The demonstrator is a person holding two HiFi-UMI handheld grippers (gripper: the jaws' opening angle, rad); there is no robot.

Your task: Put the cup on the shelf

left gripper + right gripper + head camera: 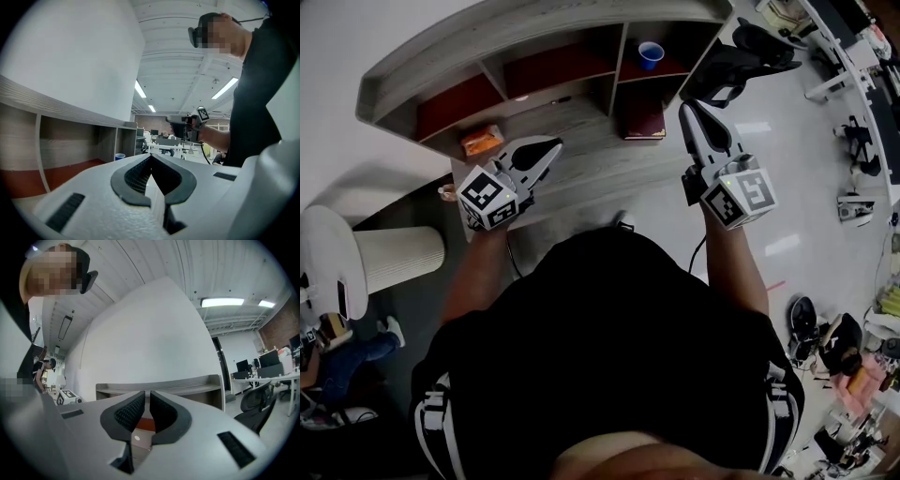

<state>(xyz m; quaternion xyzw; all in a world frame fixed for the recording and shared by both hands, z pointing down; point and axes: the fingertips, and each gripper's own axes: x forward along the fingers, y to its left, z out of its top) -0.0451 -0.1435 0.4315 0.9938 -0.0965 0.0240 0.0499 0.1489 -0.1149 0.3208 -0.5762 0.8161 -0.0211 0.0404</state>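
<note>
Cup: blue cup (651, 54) stands upright in the upper right compartment of the shelf (534, 28), ahead of both claws and well apart from each. In the left gripper view it shows small, beyond the claw tip and to its left (120, 156).
Left claw: left claw (553, 147) has its pads together at the tip and nothing between them. The same shows in its own view (151, 159). It points level, towards the middle of the shelf, above the table (591, 164).
Right claw: right claw (688, 112) has its pads drawn together with only a thin slit between and nothing held, as its own view confirms (149, 398). It points level at the right end of the shelf, with the cup's compartment ahead and slightly to its left.
Shelf: grey wood-grain unit with dark red compartment floors. It fills the background ahead of the right claw (159, 389) and runs along the left side of the left claw (70, 115).
Orange packet: orange packet (483, 141) lies on the table, to the left of the left claw and near it, not touching.
Office chair: black office chair (741, 61) stands beyond the right claw, to its right.
Person: a person in a dark top holds both claws, one in each hand.
</note>
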